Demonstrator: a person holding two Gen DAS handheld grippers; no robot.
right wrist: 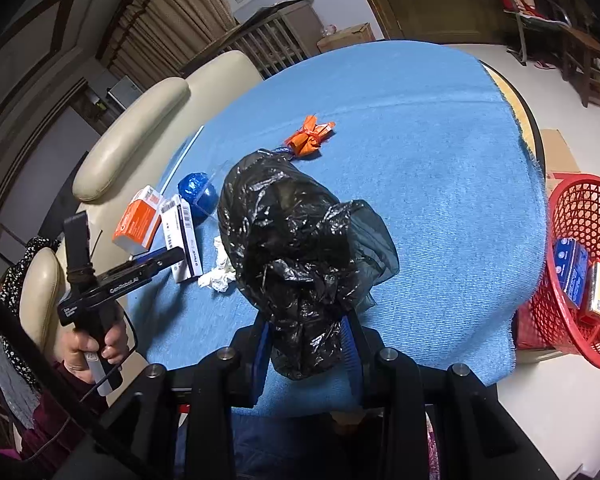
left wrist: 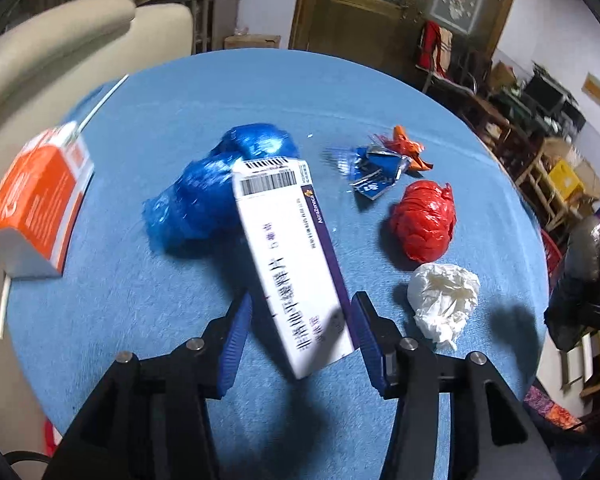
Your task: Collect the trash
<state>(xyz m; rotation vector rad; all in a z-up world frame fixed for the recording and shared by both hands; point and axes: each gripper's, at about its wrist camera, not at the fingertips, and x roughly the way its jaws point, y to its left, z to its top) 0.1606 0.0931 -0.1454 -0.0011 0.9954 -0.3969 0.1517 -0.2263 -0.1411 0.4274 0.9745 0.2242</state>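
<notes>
A white medicine box [left wrist: 292, 264] with barcodes stands tilted between the blue pads of my left gripper [left wrist: 300, 312]. Its far end leans toward a crumpled blue bag [left wrist: 204, 200]. The left pad stays a little apart from the box, so the jaws are open around it. My right gripper [right wrist: 306, 344] is shut on a crumpled black plastic bag [right wrist: 304, 264], held above the table. On the blue cloth lie a red bag [left wrist: 424, 220], a white tissue wad [left wrist: 444, 300], torn blue and orange wrappers [left wrist: 384, 164] and an orange box [left wrist: 40, 200].
A red mesh basket [right wrist: 580, 208] stands on the floor off the table's right edge with some boxes inside. A cream chair [right wrist: 132, 120] flanks the left side. A thin white straw [left wrist: 100, 100] lies at the cloth's far left. A hand [right wrist: 96, 348] grips the left tool.
</notes>
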